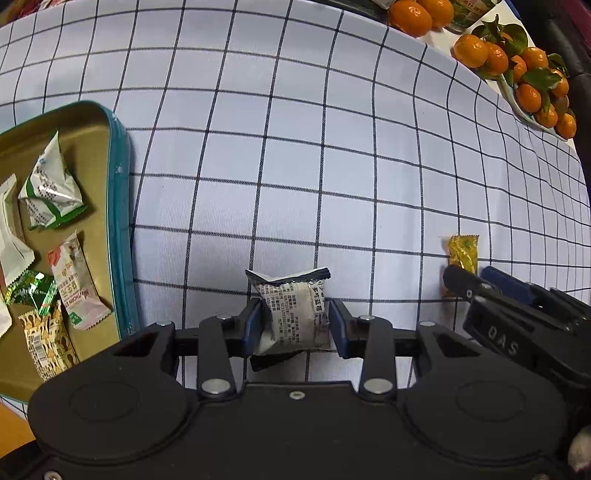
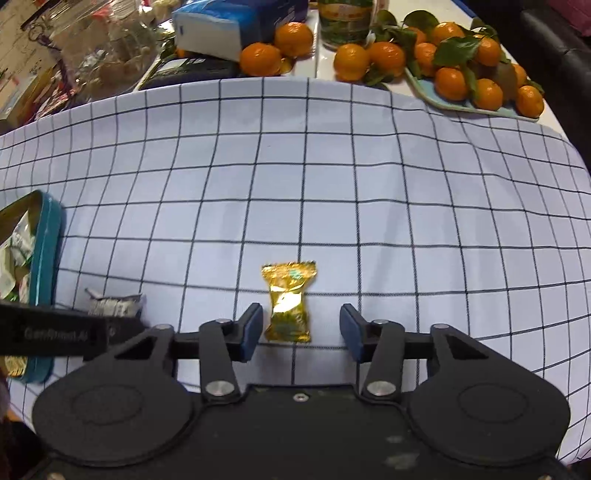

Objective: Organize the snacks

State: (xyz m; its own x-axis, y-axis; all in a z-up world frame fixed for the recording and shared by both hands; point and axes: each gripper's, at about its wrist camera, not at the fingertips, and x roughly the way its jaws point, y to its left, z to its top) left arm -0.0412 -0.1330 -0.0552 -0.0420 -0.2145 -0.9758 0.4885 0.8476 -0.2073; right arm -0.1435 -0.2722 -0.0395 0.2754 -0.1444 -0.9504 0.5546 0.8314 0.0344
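Note:
My left gripper [image 1: 295,321] points down at the checked cloth and is shut on a silver snack packet [image 1: 291,310], its blue pads pressing both sides. A teal-rimmed tin [image 1: 118,206] lies to its left and holds several wrapped snacks, among them a green-and-white packet [image 1: 50,184]. My right gripper [image 2: 301,328] stands open over a gold-wrapped candy [image 2: 290,302] on the cloth. The candy sits between the pads, close to the left one, with a clear gap on the right. In the right wrist view the silver packet [image 2: 114,304] and the tin [image 2: 46,258] show at the left.
A pale tray [image 2: 472,107] of leafy tangerines [image 2: 450,83] stands at the back right. More tangerines [image 2: 260,59], a blue-and-white pack [image 2: 218,29] and a green jar [image 2: 345,26] line the far edge. A dark seat [image 2: 554,48] lies beyond the table's right side.

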